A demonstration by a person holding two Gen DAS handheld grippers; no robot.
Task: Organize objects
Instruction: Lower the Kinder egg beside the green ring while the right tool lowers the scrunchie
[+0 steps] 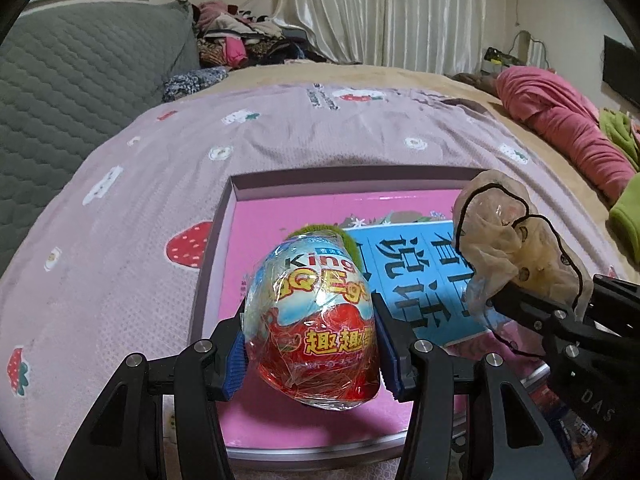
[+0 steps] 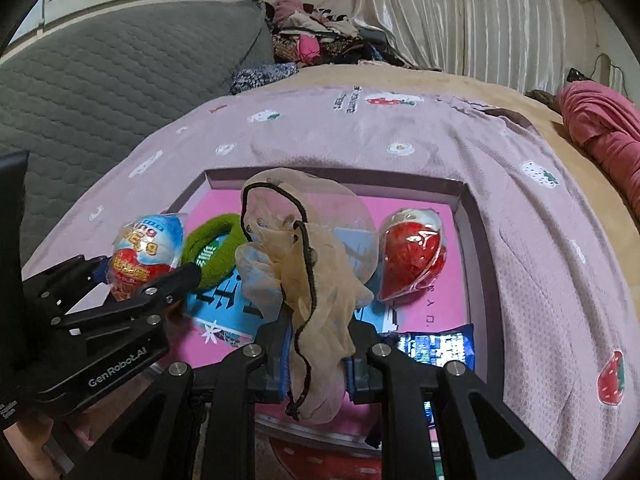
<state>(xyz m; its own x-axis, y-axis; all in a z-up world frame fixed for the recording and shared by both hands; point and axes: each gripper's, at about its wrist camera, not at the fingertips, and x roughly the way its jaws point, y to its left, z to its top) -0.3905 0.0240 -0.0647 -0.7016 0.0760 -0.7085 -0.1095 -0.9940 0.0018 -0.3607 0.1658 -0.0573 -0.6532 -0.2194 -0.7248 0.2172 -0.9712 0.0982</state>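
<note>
I'm at the placing step: my left gripper (image 1: 310,344) clamps a wrapped toy egg (image 1: 314,320), my right gripper (image 2: 318,364) pinches a mesh drawstring pouch (image 2: 308,264); next, lower both into the pink box (image 1: 224,240) toward twelve o'clock.

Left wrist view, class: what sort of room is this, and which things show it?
Most likely a bedroom: a bed under a strawberry-print blanket, a grey quilted headboard, piled clothes and long curtains.
</note>
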